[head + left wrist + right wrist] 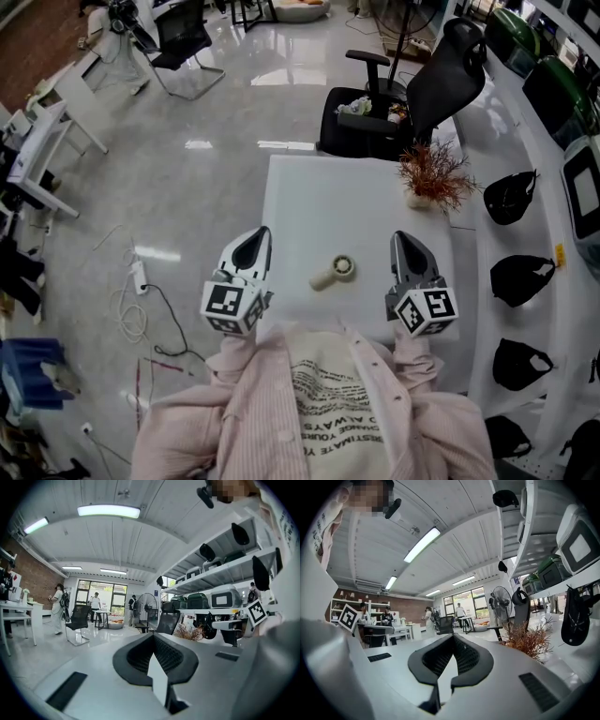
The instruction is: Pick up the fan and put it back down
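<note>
A small cream hand-held fan [335, 272] lies flat on the white table [319, 202], near the front edge, between my two grippers. My left gripper [255, 242] hovers at the table's left edge, to the left of the fan, shut with nothing in its jaws [152, 637]. My right gripper [405, 246] hangs to the right of the fan, also shut and holding nothing [452, 637]. Neither gripper touches the fan. Both gripper views look out level over the room, and the fan does not show in them.
A dried reddish plant [433, 178] in a small pot stands at the table's far right corner. A black office chair [412, 94] is behind the table. White shelves with black helmets [511, 197] run along the right. Cables [141, 300] lie on the floor at left.
</note>
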